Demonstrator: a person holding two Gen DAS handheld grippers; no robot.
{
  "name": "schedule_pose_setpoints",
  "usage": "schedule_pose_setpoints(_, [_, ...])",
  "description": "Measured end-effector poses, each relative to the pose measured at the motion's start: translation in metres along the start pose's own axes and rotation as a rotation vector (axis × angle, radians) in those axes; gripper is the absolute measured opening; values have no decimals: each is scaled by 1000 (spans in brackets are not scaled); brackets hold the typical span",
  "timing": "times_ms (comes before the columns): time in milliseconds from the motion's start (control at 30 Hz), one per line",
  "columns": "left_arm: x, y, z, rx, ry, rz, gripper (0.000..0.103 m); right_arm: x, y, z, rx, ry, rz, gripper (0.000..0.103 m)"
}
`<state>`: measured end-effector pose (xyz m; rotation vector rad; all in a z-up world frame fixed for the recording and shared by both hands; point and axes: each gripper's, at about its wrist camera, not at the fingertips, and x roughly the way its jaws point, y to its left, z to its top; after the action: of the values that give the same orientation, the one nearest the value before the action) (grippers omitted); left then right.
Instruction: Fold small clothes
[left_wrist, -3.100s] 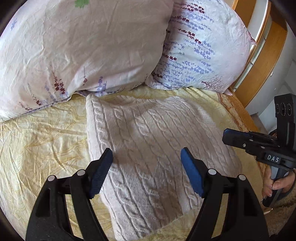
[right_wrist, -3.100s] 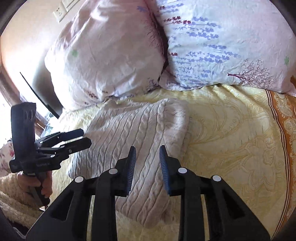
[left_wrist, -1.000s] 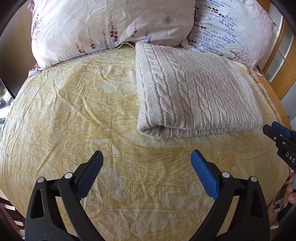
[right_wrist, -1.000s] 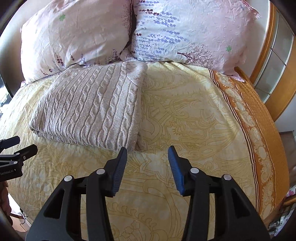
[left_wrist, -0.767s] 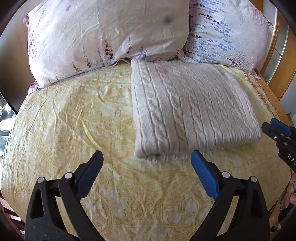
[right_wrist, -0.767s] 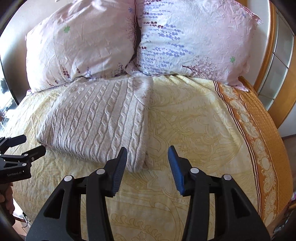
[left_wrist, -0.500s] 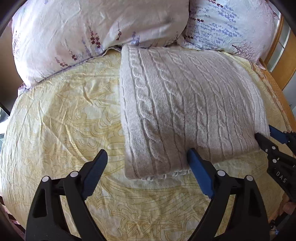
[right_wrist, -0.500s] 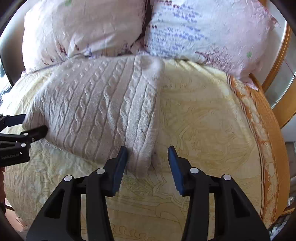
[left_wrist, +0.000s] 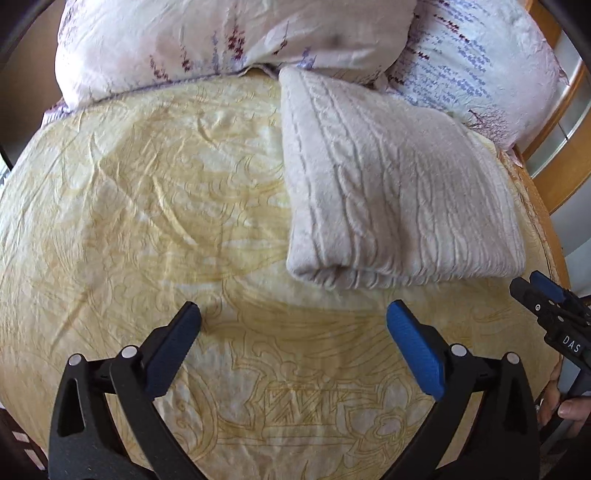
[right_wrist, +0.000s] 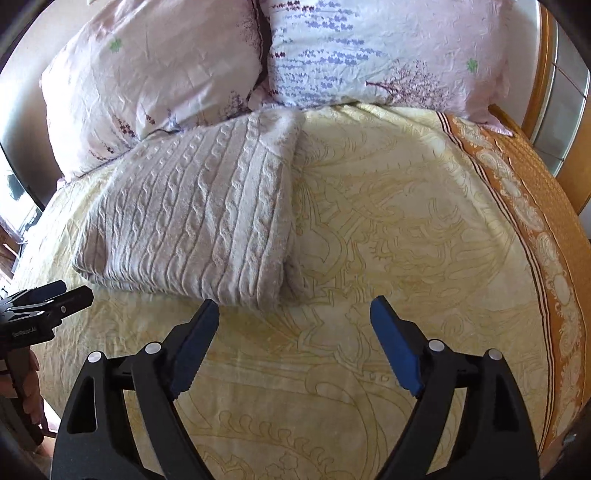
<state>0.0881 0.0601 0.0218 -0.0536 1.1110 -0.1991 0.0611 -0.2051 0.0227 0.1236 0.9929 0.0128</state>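
Sweater (left_wrist: 391, 184) folded on bed (left_wrist: 147, 221) — left gripper (left_wrist: 291, 332), right gripper (right_wrist: 291, 325) fingers opening, empty. Next: probably final fold or finish.

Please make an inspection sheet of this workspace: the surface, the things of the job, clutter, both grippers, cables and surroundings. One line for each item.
Surface: bed with a wrinkled yellow patterned bedspread, orange border on one side.
Job's things: one folded beige cable-knit sweater, lying flat on the bedspread, its far end against the pillows.
Clutter: nothing seen.
Grippers: left gripper jaws opening, nothing between them, hovering short of the sweater's near edge; right gripper jaws opening, nothing between them, just short of the sweater's near corner.
Cables: nothing seen.
Surroundings: two pale floral pillows at the head of the bed; wooden furniture with glass panels beside the bed.
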Motion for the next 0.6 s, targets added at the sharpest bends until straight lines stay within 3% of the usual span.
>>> schedule_pose_setpoints(367, [12, -18, 0, 71, 42, 132, 101, 13, 25, -15, -70, 48, -47, 93])
schedule_pose_setpoints(600, [10, -13, 0, 33, 46, 128, 101, 17, 26, -12, -70, 67, -41, 94])
